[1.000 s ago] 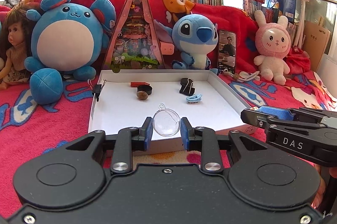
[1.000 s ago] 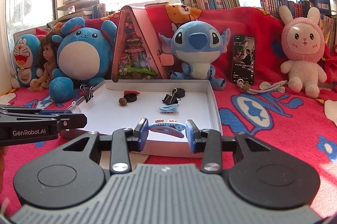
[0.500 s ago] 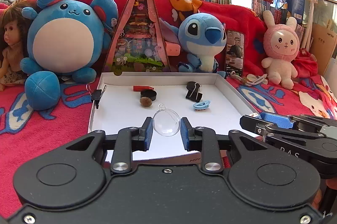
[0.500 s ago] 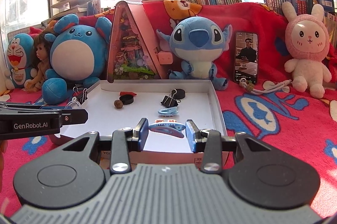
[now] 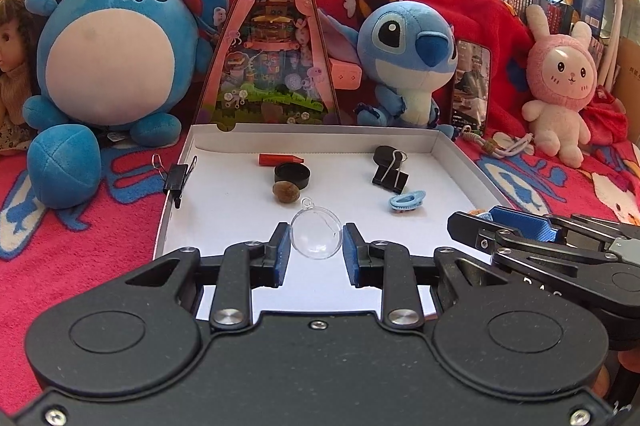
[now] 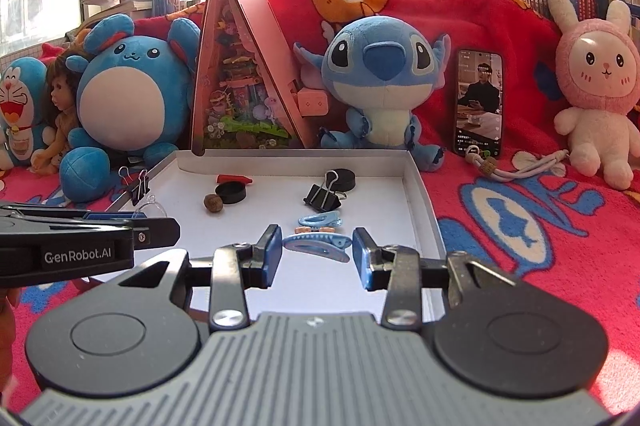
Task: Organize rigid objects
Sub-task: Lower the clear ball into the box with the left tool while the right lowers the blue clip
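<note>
My left gripper (image 5: 316, 252) is shut on a clear plastic ball (image 5: 316, 234) and hangs over the near part of a white shallow box (image 5: 312, 137). My right gripper (image 6: 316, 256) is shut on a blue hair clip (image 6: 316, 245), held crosswise by its ends over the box's near right part. Inside the box lie a red stick (image 5: 280, 159), a black cap (image 5: 292, 174), a brown nut (image 5: 285, 192), a black binder clip (image 5: 390, 177), a black disc (image 5: 385, 154) and another blue hair clip (image 5: 407, 201). The two grippers sit side by side.
A second binder clip (image 5: 176, 177) is clamped on the box's left wall. Plush toys (image 5: 108, 57), a triangular pink case (image 5: 276, 49) and a phone (image 6: 478, 101) stand behind the box on a red blanket (image 6: 540, 226). A corded strap (image 6: 516, 167) lies to the right.
Both grippers have moved forward and a little down, from before the box's near edge to over its floor. Each keeps its hold on its object.
</note>
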